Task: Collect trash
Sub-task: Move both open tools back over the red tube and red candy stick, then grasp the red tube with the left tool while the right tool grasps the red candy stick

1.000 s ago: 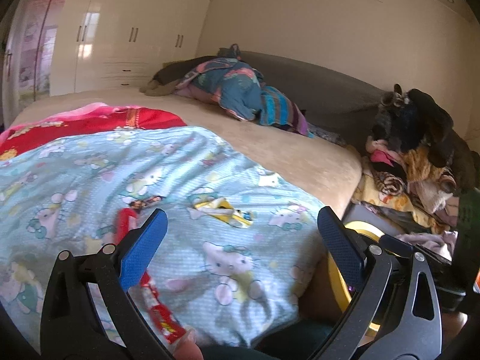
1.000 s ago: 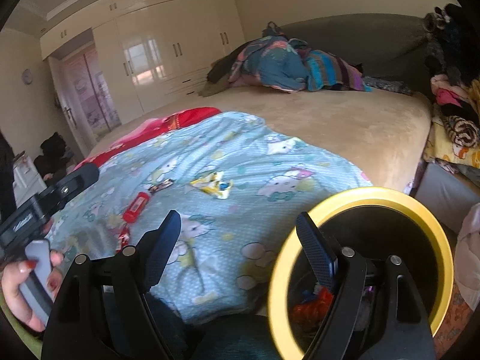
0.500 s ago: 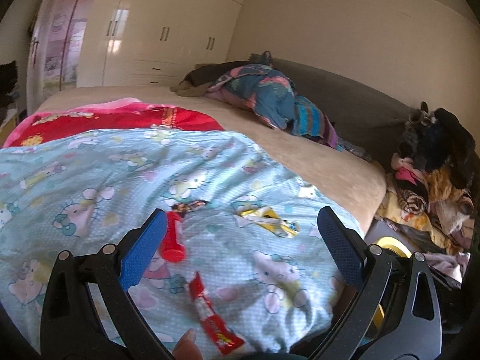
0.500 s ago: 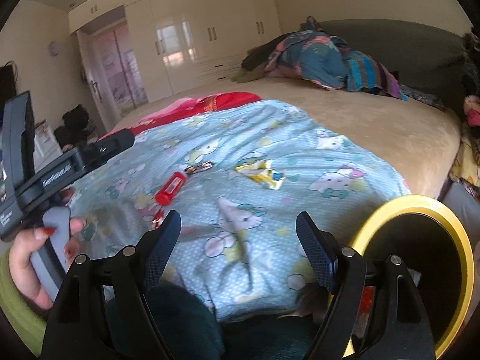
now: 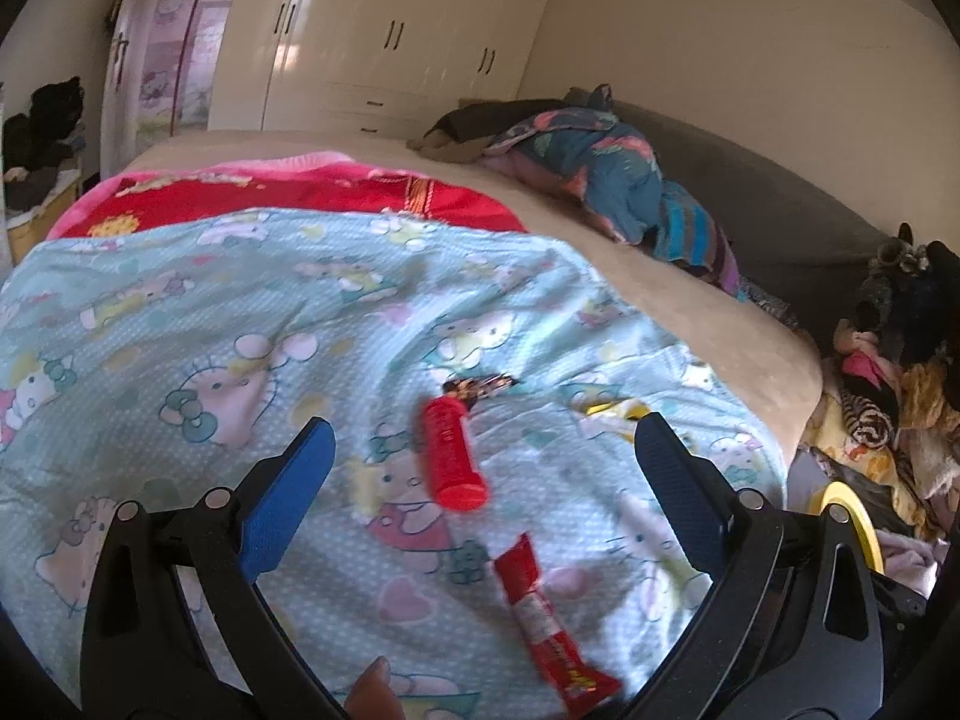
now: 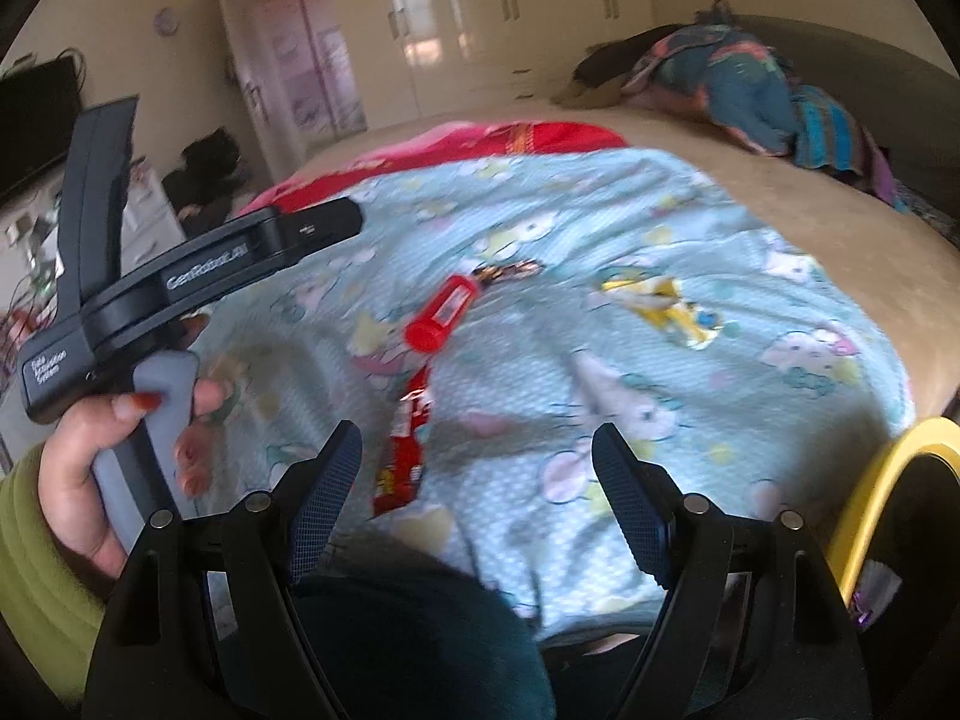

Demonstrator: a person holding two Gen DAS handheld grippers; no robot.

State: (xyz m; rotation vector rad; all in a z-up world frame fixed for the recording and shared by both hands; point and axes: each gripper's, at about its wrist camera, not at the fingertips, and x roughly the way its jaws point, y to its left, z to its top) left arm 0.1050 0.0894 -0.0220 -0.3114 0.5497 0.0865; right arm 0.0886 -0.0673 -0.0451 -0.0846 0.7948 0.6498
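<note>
Left wrist view: my left hand-held gripper (image 5: 480, 450) stands with its jaws wide apart and nothing between the pads. Past the fingers, on the light blue cartoon blanket (image 5: 240, 312) covering the bed (image 5: 690, 300), lies a red tube (image 5: 451, 456), between the two fingers and slightly toward 12 o'clock of their tips. A red wrapper (image 5: 549, 618) lies flat at 5 o'clock of the tube, closer to me, apart from it. A small dark wrapper (image 5: 480, 387) sits at the tube's far end; whether the two touch I cannot tell. A yellow wrapper (image 5: 612, 408) lies at 2 o'clock of the tube, just beyond the right finger's tip. The yellow rim of a bin (image 5: 852, 516) shows at 3 o'clock, off the bed's edge.

Right wrist view: my right hand-held gripper (image 6: 477, 462) is likewise spread wide and empty. The red tube (image 6: 444, 312) lies at 11 o'clock beyond the fingertips; the red wrapper (image 6: 408, 450) lies just inside the left finger. The yellow wrapper (image 6: 666, 300) is at 1 o'clock, the bin (image 6: 888, 480) at 3 o'clock. My left hand (image 6: 114, 462) grips the other gripper's handle at 9 o'clock.
</note>
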